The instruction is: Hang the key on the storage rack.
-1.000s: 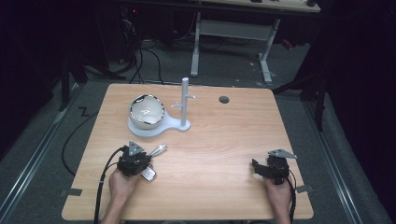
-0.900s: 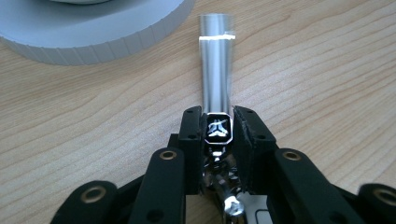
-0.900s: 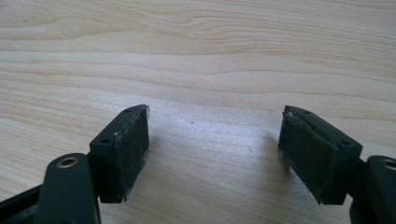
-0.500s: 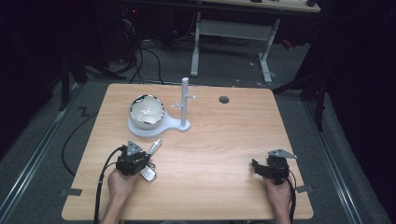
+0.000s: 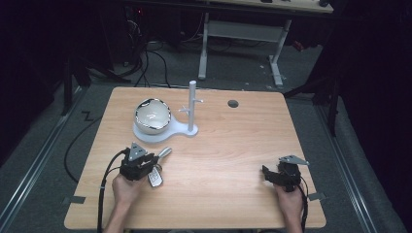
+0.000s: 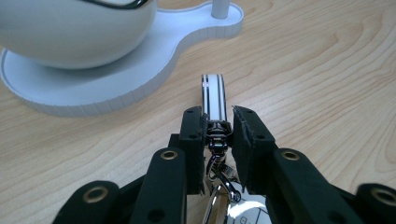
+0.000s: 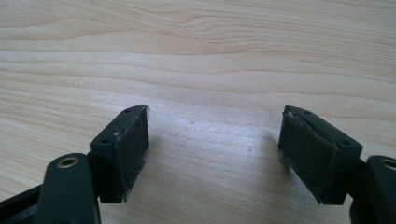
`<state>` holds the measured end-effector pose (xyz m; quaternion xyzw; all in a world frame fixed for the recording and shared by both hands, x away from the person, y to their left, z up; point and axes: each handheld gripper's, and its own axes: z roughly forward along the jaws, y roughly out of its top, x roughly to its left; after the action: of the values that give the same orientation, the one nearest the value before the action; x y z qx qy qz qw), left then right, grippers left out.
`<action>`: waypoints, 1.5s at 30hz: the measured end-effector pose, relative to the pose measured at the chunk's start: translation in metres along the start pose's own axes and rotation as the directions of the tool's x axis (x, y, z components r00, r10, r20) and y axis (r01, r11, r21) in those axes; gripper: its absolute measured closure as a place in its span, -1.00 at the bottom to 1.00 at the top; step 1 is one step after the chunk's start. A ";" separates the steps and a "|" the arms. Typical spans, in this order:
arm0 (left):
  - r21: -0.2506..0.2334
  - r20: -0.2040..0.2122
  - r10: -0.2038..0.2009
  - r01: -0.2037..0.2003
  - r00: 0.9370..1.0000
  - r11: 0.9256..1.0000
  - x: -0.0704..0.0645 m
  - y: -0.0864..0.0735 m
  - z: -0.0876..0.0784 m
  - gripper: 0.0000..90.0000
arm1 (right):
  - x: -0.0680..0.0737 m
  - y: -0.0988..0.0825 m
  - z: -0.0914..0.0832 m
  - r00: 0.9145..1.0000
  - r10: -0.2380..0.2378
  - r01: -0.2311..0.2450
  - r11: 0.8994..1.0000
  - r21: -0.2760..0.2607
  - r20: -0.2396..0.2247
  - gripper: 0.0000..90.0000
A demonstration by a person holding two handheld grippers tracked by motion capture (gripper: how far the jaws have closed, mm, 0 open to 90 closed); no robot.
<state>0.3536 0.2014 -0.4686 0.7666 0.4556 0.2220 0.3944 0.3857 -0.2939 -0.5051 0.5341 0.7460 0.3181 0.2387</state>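
so the left gripper (image 6: 217, 128) has just been closing and now it's clamped on the keychain (image 6: 214, 95), pinching the little metal clasp where the striped strap meets the key ring, with the strap poking out past the tips toward the white stand (image 5: 167, 131). in the high view the keychain (image 5: 160, 162) sits on the table (image 5: 233, 145) right in front of the left hand, a bit nearer the person than the stand's base with the bowl (image 5: 152, 115) on it, and compared to a second ago it's barely shifted, maybe nudged a touch. the right gripper (image 7: 215, 149) is just parked wide open over bare wood, holding nothing. my guess is the grab is done and next comes lifting it, probably to hang on the stand's peg (image 5: 193, 104).
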 end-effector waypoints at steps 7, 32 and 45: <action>-0.059 0.026 -0.014 0.016 1.000 0.998 -0.001 0.010 -0.011 0.65 | 0.000 0.000 0.000 1.000 0.001 -0.001 1.000 0.000 0.000 -0.45; -0.159 0.115 0.013 0.005 0.993 0.987 -0.013 0.046 -0.023 0.65 | 0.000 0.000 0.000 1.000 0.000 0.000 1.000 -0.001 -0.002 -0.45; -0.175 0.146 0.026 0.000 0.989 0.985 -0.018 0.061 -0.020 0.65 | 0.000 0.000 0.000 1.000 0.002 -0.002 1.000 -0.001 -0.002 -0.45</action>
<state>0.3624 0.1770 -0.4075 0.7464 0.3989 0.2062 0.4912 0.3856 -0.2940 -0.5051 0.5343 0.7456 0.3192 0.2381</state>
